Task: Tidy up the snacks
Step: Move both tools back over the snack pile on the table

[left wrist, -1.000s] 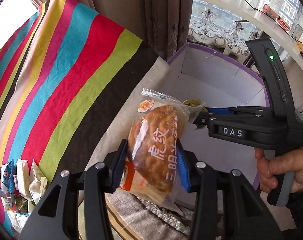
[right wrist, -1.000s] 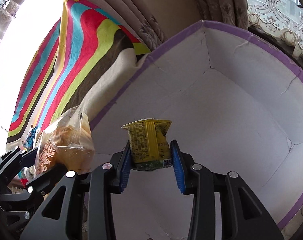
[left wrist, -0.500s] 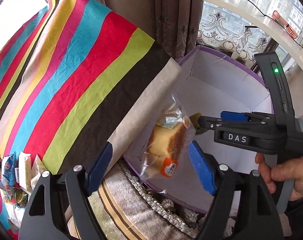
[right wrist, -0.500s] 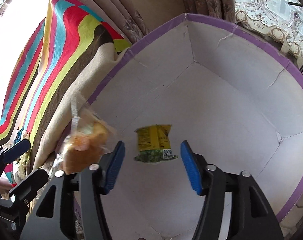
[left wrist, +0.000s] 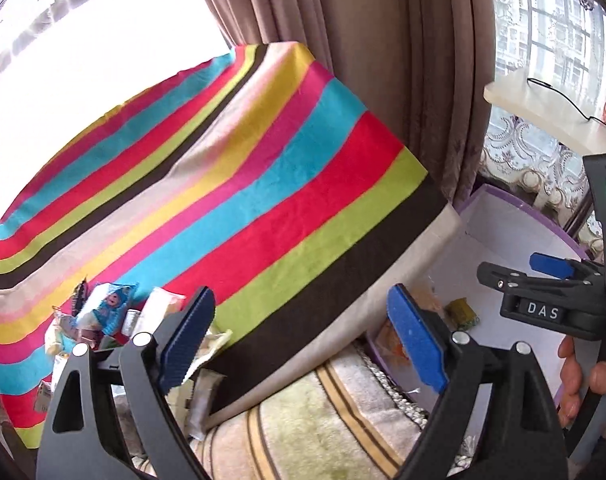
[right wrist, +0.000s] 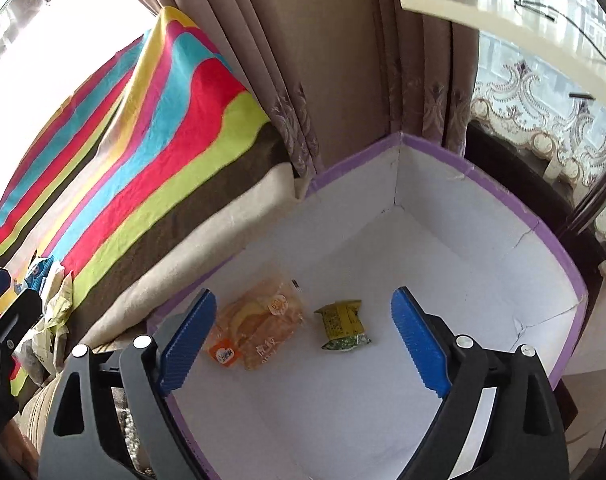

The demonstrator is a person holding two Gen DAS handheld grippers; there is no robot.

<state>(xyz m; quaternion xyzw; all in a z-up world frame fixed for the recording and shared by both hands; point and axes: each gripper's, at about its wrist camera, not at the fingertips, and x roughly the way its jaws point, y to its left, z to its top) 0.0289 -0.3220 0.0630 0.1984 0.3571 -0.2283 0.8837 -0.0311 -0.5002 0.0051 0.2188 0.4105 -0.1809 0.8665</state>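
On the left, a heap of wrapped snacks lies on the striped cloth, just beyond the left gripper. Its jaws are opening, with nothing between them. These packets look light, soft and crinkly; the film is probably slippery, so a pinch across the middle of a packet's body, not its sealed edge, seems the safest hold.

Further right, the purple-rimmed box sits on the floor against the cloth's hanging edge. 2 snacks lie flat on its white bottom: a clear-wrapped cake and, just beside it but apart, a small yellow packet. The cake likely crushes easily. Above them, the right gripper is opening too, empty.
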